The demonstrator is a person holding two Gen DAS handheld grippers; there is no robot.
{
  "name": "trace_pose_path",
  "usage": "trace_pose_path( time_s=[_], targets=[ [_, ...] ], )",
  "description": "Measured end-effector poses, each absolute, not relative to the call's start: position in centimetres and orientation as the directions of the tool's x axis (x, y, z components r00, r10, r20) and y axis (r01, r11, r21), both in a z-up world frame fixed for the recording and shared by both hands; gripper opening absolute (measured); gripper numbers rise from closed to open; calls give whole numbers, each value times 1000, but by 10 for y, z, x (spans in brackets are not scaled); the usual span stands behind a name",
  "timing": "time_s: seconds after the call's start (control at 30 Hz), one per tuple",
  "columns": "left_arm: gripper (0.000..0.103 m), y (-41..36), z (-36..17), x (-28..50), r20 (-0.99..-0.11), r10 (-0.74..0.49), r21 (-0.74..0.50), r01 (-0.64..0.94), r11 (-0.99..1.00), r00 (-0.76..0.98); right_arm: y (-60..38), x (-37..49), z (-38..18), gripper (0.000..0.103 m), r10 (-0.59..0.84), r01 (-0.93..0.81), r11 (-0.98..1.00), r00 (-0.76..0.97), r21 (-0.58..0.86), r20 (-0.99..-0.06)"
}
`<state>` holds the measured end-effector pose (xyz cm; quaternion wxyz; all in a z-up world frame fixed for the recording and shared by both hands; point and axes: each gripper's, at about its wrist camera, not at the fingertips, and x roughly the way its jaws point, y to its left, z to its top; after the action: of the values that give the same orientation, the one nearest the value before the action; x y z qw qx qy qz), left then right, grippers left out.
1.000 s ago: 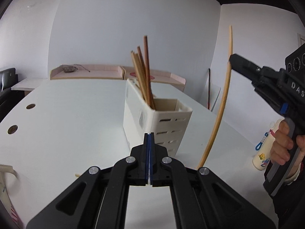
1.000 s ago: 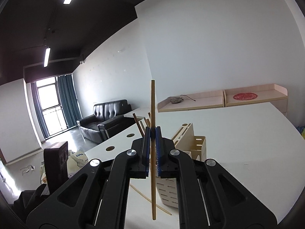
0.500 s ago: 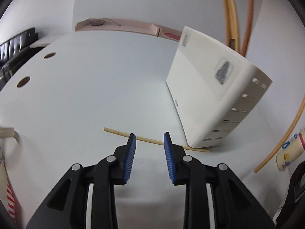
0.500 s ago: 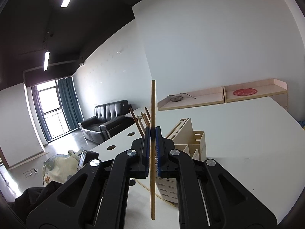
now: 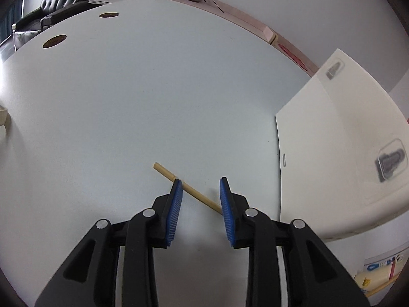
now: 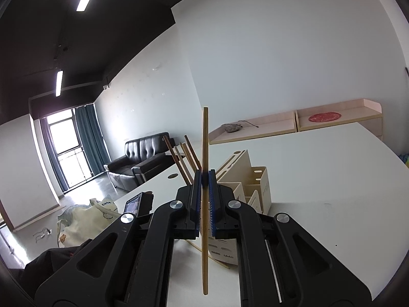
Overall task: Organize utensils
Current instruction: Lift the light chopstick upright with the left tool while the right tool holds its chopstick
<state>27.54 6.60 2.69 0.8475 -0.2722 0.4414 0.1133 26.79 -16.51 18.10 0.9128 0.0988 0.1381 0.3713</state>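
Note:
My left gripper (image 5: pixel 200 186) is open, low over the white table (image 5: pixel 127 102), its jaws on either side of a pale wooden chopstick (image 5: pixel 189 188) lying flat. The cream utensil caddy (image 5: pixel 340 153) stands just to the right. My right gripper (image 6: pixel 204 176) is shut on another pale chopstick (image 6: pixel 205 140), held upright above the table. In the right wrist view the caddy (image 6: pixel 255 186) is behind the fingers, with several brown chopsticks (image 6: pixel 184 158) standing in its left compartment. The loose chopstick (image 6: pixel 212 257) shows on the table below.
Two round cable holes (image 5: pixel 55 41) are in the table at the far left. A pink shelf (image 6: pixel 294 125) runs along the back wall. A small bottle (image 5: pixel 378 276) lies at the lower right. A black sofa (image 6: pixel 143 158) and a bag (image 6: pixel 84 220) are on the floor beyond the table.
My left gripper opened, tilted down and dropped close to the loose chopstick on the table, which now lies between its jaws. My right gripper stayed shut on its upright chopstick, shifting only slightly.

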Motion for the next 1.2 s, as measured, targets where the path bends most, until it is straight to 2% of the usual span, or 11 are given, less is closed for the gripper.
trace_pose_path(
  time_s=[0.17, 0.3, 0.53, 0.7, 0.97, 1.2],
  targets=[
    [29, 65, 27, 279, -819, -19, -358, -483, 799, 574, -167, 270, 179, 5, 709, -651, 700, 684, 294, -174],
    [29, 56, 30, 287, -854, 73, -253, -535, 806, 515, -167, 271, 176, 5, 715, -653, 693, 678, 306, -171],
    [29, 46, 33, 295, -863, 157, -148, -537, 830, 480, -171, 273, 170, 5, 720, -656, 686, 672, 315, -170],
    [24, 40, 34, 297, -867, 215, -60, -522, 851, 450, -173, 272, 170, 5, 724, -659, 682, 671, 317, -162],
    [8, 55, 35, 309, -871, 247, -1, -503, 864, 424, -176, 271, 168, 5, 726, -659, 679, 668, 325, -163],
    [5, 61, 35, 301, -881, 173, -51, -450, 892, 441, -172, 269, 171, 5, 731, -667, 674, 665, 316, -156]
  ],
)
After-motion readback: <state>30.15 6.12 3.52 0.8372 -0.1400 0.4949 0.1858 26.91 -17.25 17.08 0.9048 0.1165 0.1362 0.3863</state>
